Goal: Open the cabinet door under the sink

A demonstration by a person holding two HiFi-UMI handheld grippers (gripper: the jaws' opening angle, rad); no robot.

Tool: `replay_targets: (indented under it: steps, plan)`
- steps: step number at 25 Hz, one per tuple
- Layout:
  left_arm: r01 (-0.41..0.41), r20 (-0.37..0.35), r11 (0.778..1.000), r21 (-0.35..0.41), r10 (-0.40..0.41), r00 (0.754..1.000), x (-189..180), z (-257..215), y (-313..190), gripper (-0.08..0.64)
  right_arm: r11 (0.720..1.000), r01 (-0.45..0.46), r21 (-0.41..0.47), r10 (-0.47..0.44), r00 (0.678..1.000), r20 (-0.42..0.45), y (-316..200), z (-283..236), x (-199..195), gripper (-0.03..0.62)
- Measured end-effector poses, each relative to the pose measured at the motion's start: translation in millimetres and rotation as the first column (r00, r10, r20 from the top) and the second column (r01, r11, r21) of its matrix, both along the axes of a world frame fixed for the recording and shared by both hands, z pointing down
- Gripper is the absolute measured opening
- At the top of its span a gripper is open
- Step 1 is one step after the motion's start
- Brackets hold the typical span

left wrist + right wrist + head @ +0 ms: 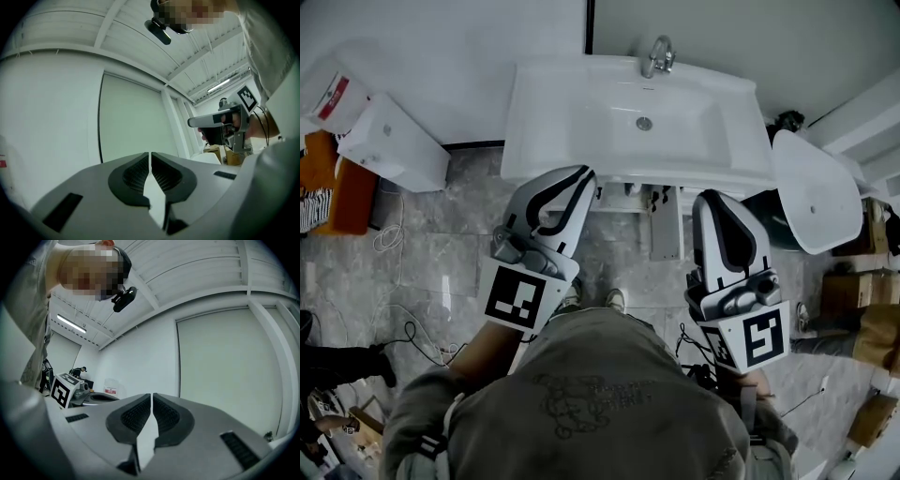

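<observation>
White rectangular ceramic sink (581, 117) with chrome tap (657, 54) sits at 12 o'clock in the head view. The cabinet under it is mostly hidden by the basin. We see only a grey panel (666, 230) below the front rim and can't tell if that's the door. Left tongs (575, 180) at 9 o'clock, right tongs (712, 199) at 3 o'clock, tips by the front rim. Both clenched, nothing between them; their views show only white wall and ceiling.

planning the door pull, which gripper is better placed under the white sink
Right, probably: the right gripper sits nearer the grey panel under the white sink than the left gripper. Both are shut.
</observation>
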State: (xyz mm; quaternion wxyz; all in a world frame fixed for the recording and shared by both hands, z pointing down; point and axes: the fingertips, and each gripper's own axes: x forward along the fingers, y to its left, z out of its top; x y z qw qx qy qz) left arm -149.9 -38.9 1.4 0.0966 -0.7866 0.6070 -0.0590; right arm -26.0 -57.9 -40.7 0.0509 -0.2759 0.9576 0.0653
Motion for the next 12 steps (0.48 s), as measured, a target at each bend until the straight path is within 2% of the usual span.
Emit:
replay_targets:
  steps: [12]
  plan:
    - [-0.004, 0.009, 1.0, 0.006, 0.004, 1.0, 4.1, -2.4, -1.7, 0.031, 1.0, -0.019, 0.013, 0.019, 1.0, 0.009, -4.3, 0.1, 4.4, 0.035]
